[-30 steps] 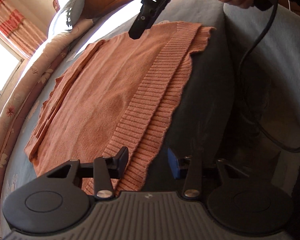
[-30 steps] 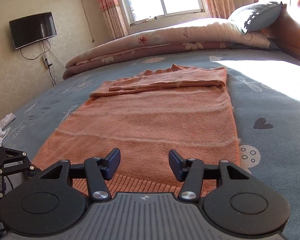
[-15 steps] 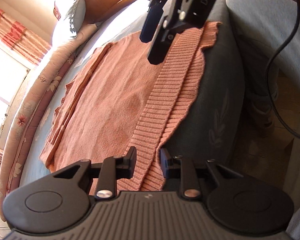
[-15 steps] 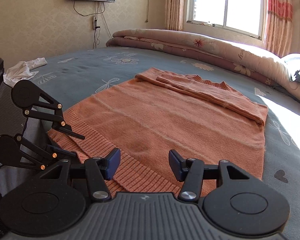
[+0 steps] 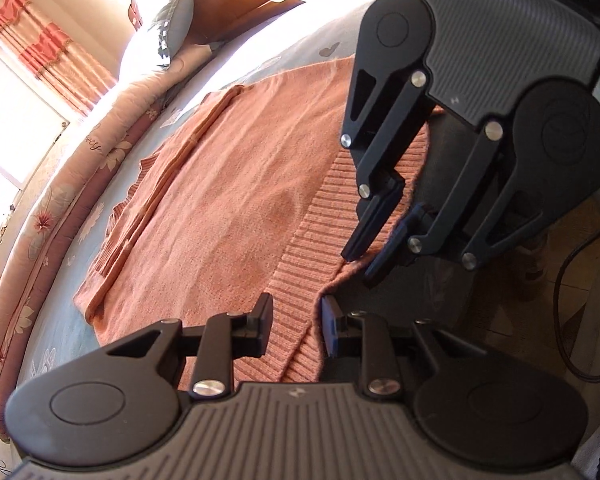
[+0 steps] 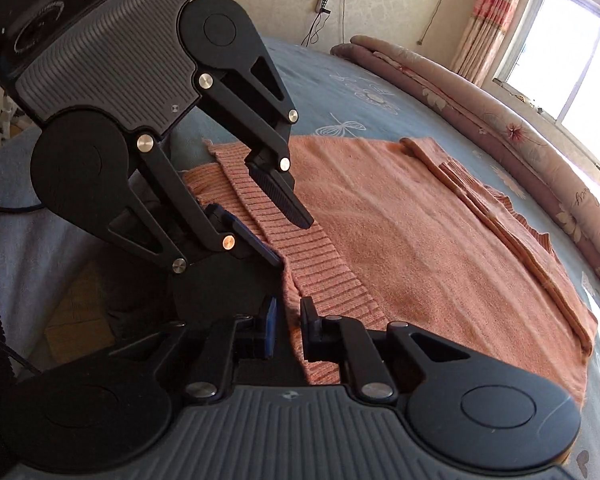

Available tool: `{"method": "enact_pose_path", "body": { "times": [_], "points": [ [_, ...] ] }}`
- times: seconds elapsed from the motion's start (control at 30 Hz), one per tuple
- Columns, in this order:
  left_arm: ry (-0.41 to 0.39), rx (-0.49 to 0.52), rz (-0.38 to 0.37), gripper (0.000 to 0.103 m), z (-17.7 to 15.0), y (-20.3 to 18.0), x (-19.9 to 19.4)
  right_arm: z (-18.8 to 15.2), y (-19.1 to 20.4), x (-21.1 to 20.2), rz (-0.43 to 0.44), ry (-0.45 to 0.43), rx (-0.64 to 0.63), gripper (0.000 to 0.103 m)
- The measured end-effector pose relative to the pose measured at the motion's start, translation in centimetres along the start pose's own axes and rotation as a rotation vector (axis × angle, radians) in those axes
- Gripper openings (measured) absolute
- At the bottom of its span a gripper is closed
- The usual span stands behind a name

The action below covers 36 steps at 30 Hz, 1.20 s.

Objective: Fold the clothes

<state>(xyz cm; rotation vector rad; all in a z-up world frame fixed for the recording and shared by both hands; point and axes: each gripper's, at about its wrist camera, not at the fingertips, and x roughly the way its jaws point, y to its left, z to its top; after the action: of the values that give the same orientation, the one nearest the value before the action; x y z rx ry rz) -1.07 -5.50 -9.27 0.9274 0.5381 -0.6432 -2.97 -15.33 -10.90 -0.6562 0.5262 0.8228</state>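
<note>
text: cursive script on quilt [image 6: 579,196] | illegible at this angle | other labels: none legible

Both tools look alike. The left gripper [image 5: 296,322] has a grey ribbed housing with a small pale emblem at its front edge, flanked by two round matte-black discs, each with a faint raised circle. Black linkage bars with triangular cut-outs run forward from the discs, pinned by silver screws. The fingers [image 5: 265,314] are black with blue pads on their inner faces. The right gripper [image 6: 288,326] has the same grey ribs, black discs and silver screws; one screw on its neighbour glints copper. A black cable [image 5: 568,300] loops at far right.
</note>
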Motion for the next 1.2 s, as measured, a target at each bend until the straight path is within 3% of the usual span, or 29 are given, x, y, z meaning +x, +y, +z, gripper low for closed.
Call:
{"method": "enact_pose_path", "body": {
  "times": [0.03, 0.1, 0.23, 0.27, 0.33, 0.47, 0.63, 0.7, 0.83, 0.97, 1.03, 1.07, 1.13, 1.2],
  "points": [
    [-0.003, -0.005, -0.004, 0.026, 0.0, 0.1, -0.1, -0.1, 0.3, 0.2, -0.016, 0.004, -0.020, 0.013],
    [-0.019, -0.008, -0.020, 0.025, 0.0, 0.1, -0.3, -0.1, 0.7, 0.4, -0.061, 0.018, -0.055, 0.004],
    [-0.026, 0.045, -0.051, 0.025, 0.1, -0.9, -0.1, 0.5, 0.6, -0.1, -0.081, 0.011, -0.041, 0.004],
    [-0.019, 0.063, -0.052, 0.023, 0.1, -1.1, 0.2, 0.6, 0.5, -0.3, -0.083, 0.006, -0.038, 0.004],
    [-0.017, 0.070, -0.059, 0.007, 0.2, -1.3, 0.5, 0.8, 0.3, -0.5, -0.086, 0.002, -0.028, 0.004],
    [-0.010, 0.038, -0.074, 0.001, 0.1, -0.7, 0.8, 0.5, 0.3, -0.1, -0.098, 0.022, -0.035, 0.008],
    [0.026, 0.034, -0.157, 0.000, -0.7, -0.7, 0.5, 0.2, 1.0, -0.4, 0.006, 0.048, -0.007, 0.004],
    [0.032, 0.027, -0.167, 0.000, -1.1, -0.7, 0.3, -0.1, 1.2, -0.3, 0.090, 0.062, 0.033, 0.000],
    [0.016, -0.017, -0.194, 0.002, -1.0, 0.5, -0.9, -0.2, 1.4, -0.5, 0.080, 0.089, 0.039, 0.003],
    [-0.027, -0.055, -0.210, 0.012, -0.7, 2.4, -2.3, 0.1, -2.0, -2.6, 0.039, 0.035, 0.155, 0.012],
    [-0.042, -0.088, -0.227, 0.012, -0.4, 3.4, -2.4, 0.0, -3.9, -3.8, 0.024, 0.001, 0.234, 0.026],
    [-0.057, -0.110, -0.219, 0.012, -0.3, 3.9, -2.3, -0.2, -5.3, -4.4, 0.030, -0.025, 0.301, 0.037],
    [-0.060, -0.156, -0.200, 0.012, 0.1, 4.7, -1.4, -0.8, -7.1, -5.2, 0.038, -0.072, 0.399, 0.042],
    [-0.020, -0.195, -0.160, 0.012, 0.6, 4.9, 0.6, -1.0, -8.4, -4.5, -0.032, -0.058, 0.444, 0.054]
  ]
}}
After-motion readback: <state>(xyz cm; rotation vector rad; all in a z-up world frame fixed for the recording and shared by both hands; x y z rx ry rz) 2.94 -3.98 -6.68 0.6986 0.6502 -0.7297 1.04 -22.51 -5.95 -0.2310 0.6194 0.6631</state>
